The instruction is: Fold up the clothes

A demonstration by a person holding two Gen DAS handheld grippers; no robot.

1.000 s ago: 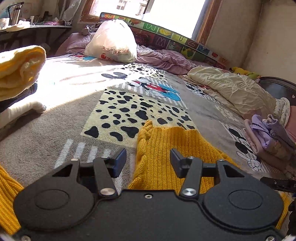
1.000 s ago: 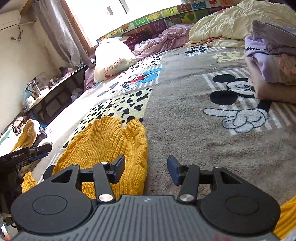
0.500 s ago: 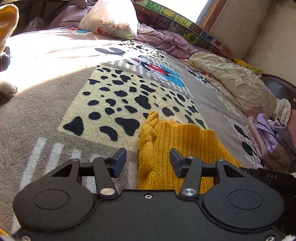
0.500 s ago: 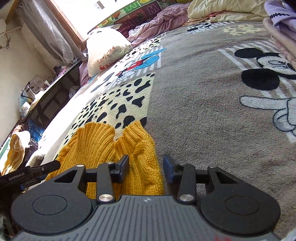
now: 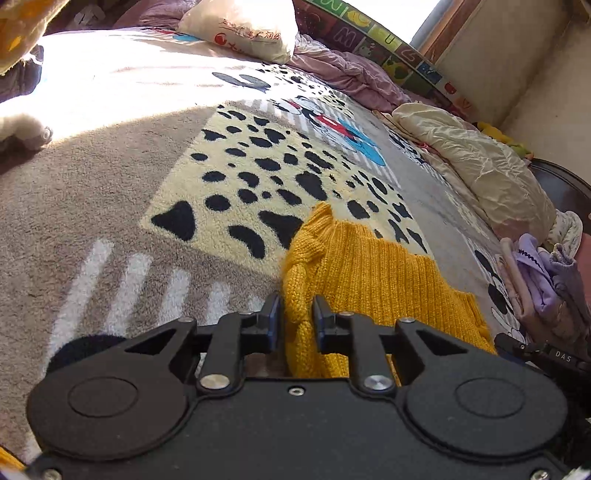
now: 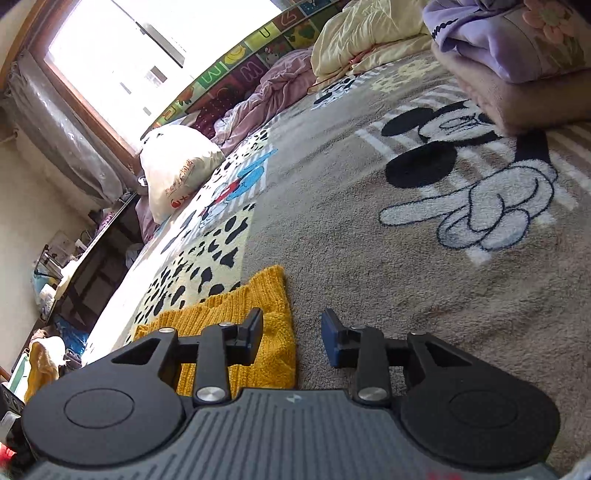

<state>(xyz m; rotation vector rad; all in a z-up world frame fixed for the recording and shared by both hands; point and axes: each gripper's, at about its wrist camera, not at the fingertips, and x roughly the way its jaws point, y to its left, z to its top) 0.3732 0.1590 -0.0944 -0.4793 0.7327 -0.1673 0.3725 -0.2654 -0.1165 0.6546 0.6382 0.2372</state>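
A home bedroom. A wide bed is covered by a plush cartoon-mouse blanket [image 6: 424, 236] with a spotted cream panel. A window [image 6: 147, 62] with a wooden frame and a gathered grey curtain [image 6: 66, 129] stands at the far side. A coloured alphabet play mat [image 5: 391, 48] is propped along the wall below the window. On the bed lie a full white plastic bag [image 5: 240, 29], a crumpled mauve quilt [image 5: 343, 70], a cream quilt [image 5: 476, 166] and a stack of folded purple garments [image 6: 517, 40]. At the far left stands a cluttered dark desk [image 6: 92, 266].
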